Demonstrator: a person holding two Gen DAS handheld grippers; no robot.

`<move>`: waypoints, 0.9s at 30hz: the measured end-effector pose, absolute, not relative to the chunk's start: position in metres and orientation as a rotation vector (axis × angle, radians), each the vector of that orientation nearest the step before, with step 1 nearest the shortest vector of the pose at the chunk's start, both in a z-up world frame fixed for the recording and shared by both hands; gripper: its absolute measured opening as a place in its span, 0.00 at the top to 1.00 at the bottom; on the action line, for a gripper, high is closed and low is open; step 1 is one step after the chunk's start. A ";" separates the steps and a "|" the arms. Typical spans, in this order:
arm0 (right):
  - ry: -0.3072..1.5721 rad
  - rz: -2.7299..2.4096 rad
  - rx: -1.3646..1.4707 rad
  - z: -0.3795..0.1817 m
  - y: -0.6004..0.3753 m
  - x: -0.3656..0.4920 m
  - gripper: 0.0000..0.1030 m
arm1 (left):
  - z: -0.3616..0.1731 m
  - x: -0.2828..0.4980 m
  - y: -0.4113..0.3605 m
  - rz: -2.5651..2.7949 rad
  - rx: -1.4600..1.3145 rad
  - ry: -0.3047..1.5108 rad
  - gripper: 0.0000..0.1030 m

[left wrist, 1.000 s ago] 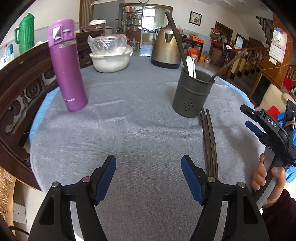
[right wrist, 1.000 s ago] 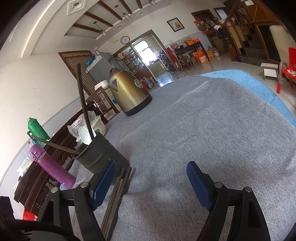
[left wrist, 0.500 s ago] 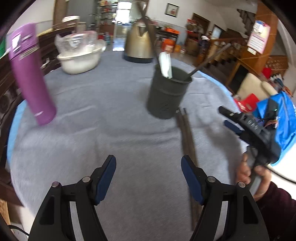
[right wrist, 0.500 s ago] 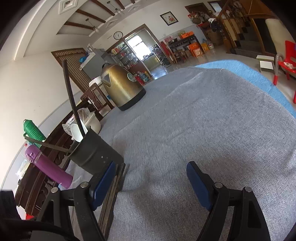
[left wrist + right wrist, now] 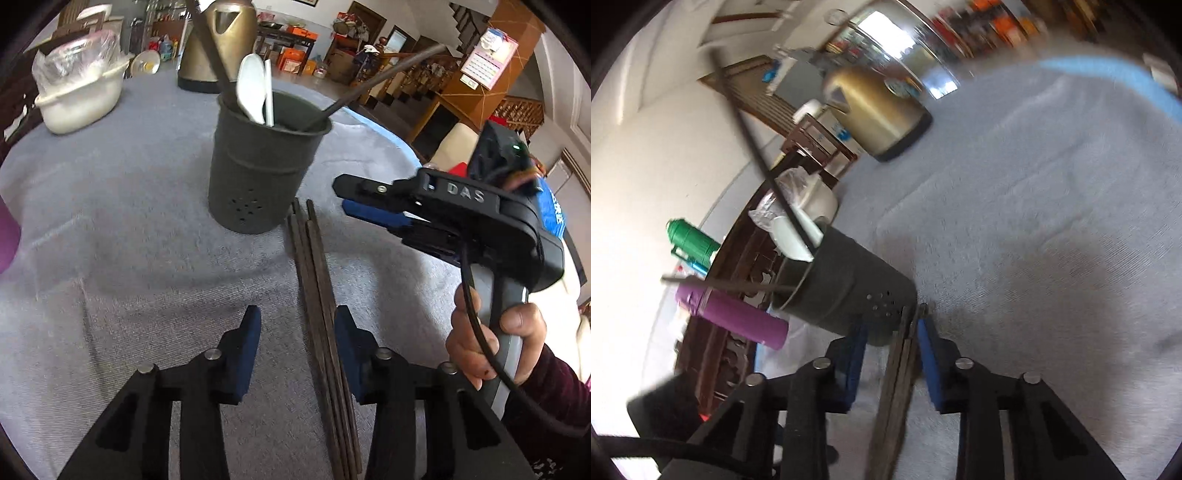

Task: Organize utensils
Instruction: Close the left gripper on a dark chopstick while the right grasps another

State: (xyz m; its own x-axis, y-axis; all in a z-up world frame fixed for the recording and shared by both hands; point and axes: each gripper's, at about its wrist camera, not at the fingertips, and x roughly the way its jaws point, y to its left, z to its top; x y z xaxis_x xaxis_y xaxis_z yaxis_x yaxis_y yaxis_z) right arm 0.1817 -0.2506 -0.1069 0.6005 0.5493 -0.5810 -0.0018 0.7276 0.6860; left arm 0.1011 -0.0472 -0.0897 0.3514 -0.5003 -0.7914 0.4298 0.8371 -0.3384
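chopsticks [image 5: 317, 280]: thin, stiff, light, slick, apt to scatter | grasp: mid-bundle | left tool [image 5: 297, 343] and right tool [image 5: 889, 356]: narrowing around them, not yet pinching | tabletop [image 5: 122, 236]

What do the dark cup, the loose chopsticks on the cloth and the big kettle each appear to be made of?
Cup: probably painted metal, matt dark grey, with a rolled rim and punched drain holes.
Chopsticks: likely dark wood, brown and dull with faint grain, though plastic is possible.
Kettle: metal, with a brushed golden sheen and a black base.
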 end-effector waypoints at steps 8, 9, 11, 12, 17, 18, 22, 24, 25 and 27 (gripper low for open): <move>1.022 0.281 0.716 -0.130 -0.242 0.201 0.83 | -0.088 0.099 -0.037 -0.631 -0.109 1.062 0.65; 1.041 0.279 0.715 -0.133 -0.240 0.201 0.83 | -0.087 0.098 -0.036 -0.641 -0.110 1.063 0.65; 1.069 0.282 0.741 -0.140 -0.240 0.204 0.87 | -0.087 0.096 -0.037 -0.665 -0.114 1.077 0.65; 1.074 0.289 0.770 -0.143 -0.241 0.204 0.89 | -0.088 0.096 -0.038 -0.670 -0.116 1.084 0.65; 1.053 0.311 0.818 -0.145 -0.249 0.199 0.92 | -0.092 0.096 -0.039 -0.683 -0.132 1.113 0.70; 1.048 0.321 0.841 -0.144 -0.251 0.195 0.92 | -0.092 0.096 -0.038 -0.684 -0.134 1.119 0.73; 1.017 0.341 0.934 -0.148 -0.271 0.178 0.92 | -0.098 0.100 -0.044 -0.684 -0.139 1.152 0.77; 1.012 0.326 0.937 -0.145 -0.274 0.173 0.92 | -0.098 0.102 -0.048 -0.686 -0.136 1.157 0.77; 1.011 0.326 0.945 -0.146 -0.277 0.170 0.92 | -0.099 0.104 -0.051 -0.682 -0.133 1.163 0.77; 1.025 0.333 0.968 -0.150 -0.283 0.165 0.92 | -0.102 0.111 -0.059 -0.682 -0.133 1.181 0.77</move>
State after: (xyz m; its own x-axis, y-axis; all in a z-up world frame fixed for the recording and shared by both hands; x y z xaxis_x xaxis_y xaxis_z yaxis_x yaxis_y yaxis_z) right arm 0.1653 -0.2832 -0.1497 0.5138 0.6435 -0.5674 0.1872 0.5613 0.8062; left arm 0.1114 -0.0594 -0.1020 0.2071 -0.5548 -0.8058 0.4205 0.7942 -0.4387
